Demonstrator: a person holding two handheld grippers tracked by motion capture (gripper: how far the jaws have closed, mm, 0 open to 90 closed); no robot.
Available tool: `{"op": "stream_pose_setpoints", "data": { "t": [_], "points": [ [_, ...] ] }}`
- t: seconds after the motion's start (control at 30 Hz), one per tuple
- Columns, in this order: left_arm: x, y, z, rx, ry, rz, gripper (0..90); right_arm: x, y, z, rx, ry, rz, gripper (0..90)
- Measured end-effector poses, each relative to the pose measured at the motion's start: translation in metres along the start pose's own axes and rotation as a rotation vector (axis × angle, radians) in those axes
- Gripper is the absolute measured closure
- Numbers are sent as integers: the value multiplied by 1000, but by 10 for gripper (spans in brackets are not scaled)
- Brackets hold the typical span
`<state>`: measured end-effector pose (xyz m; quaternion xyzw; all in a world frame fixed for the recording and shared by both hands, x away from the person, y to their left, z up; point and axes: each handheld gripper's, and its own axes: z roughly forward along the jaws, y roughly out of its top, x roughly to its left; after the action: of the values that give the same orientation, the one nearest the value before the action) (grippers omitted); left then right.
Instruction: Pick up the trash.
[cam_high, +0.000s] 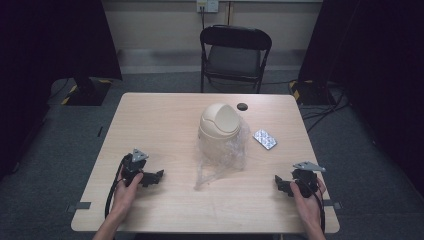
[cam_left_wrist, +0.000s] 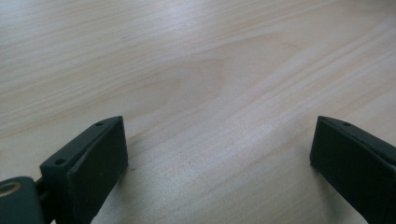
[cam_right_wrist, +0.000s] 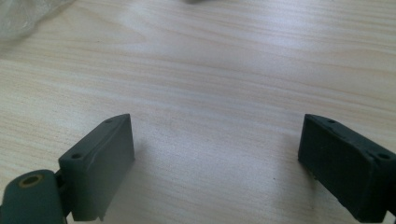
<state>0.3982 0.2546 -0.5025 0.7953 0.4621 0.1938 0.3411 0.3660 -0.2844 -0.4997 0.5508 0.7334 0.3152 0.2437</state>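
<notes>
Left gripper (cam_high: 156, 176) rested on the table (cam_high: 165, 120), jaws spread wide, right gripper (cam_high: 280, 184) likewise spread, beige bin (cam_high: 218, 125) wrapped in clear plastic (cam_high: 220, 162) between them, blister pack (cam_high: 264, 139) beside it.

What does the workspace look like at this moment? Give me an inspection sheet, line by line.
Surface: light wooden table, with a dark round grommet near the far edge.
Job's things: beige swing-lid bin at centre, in a clear plastic bag; blister pack to its right.
Clutter: nothing seen.
Grippers: left gripper and right gripper rest on the table, both open and empty.
Cables: black cable trails from the left gripper; more on the floor.
Surroundings: folding chair, grey carpet, dark curtains.
</notes>
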Motion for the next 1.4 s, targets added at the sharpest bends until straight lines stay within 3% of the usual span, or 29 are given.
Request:
{"op": "stream_pose_setpoints", "data": {
  "t": [0.07, 0.33, 0.47, 0.77, 1.03, 1.4],
  "points": [
    [2, 0, -1, 3, -6, 22, 36, 0, 0, 0, 1, 4, -3, 98],
    [2, 0, -1, 3, -5, 21, 36, 2, 1, 1, -2, 20, -20, 120],
    [2, 0, -1, 3, -5, 20, 36, 2, 3, -3, -3, 67, -5, 139],
    [4, -1, 0, 10, -4, 14, 3, 9, 12, -7, -18, 110, -31, 144],
    [4, -1, 0, 10, -3, 14, 3, 24, 42, -10, -59, 160, -82, 159],
    [4, -1, 0, 10, -3, 14, 3, 35, 76, -2, -80, 230, -99, 161]
  ]
}}
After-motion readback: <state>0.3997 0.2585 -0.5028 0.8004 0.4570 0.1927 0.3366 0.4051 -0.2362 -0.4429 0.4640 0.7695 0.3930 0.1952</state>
